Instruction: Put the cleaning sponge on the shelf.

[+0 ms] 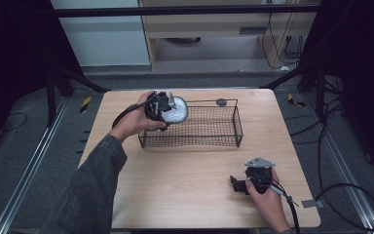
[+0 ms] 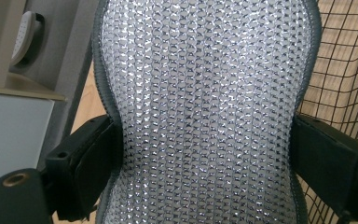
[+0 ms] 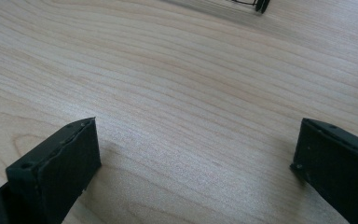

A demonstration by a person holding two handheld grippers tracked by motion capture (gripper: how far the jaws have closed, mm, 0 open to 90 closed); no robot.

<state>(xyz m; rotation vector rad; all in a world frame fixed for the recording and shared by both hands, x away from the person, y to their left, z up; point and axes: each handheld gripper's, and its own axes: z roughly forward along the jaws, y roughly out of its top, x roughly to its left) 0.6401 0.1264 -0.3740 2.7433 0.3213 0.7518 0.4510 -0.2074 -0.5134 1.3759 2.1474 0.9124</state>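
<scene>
Beside wire basket [image 1: 209,127], tongs-held silver pad [image 1: 175,111]

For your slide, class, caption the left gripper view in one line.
Left tool clamps a silvery mesh pad beside the black wire basket.

You are holding a silvery mesh pad [image 2: 205,112], grey-edged and pinched at its waist, upright over the left end of the black wire basket [image 1: 209,127].

1 basket [image 1: 209,127], 1 pad [image 1: 175,111], 2 grippers
</scene>
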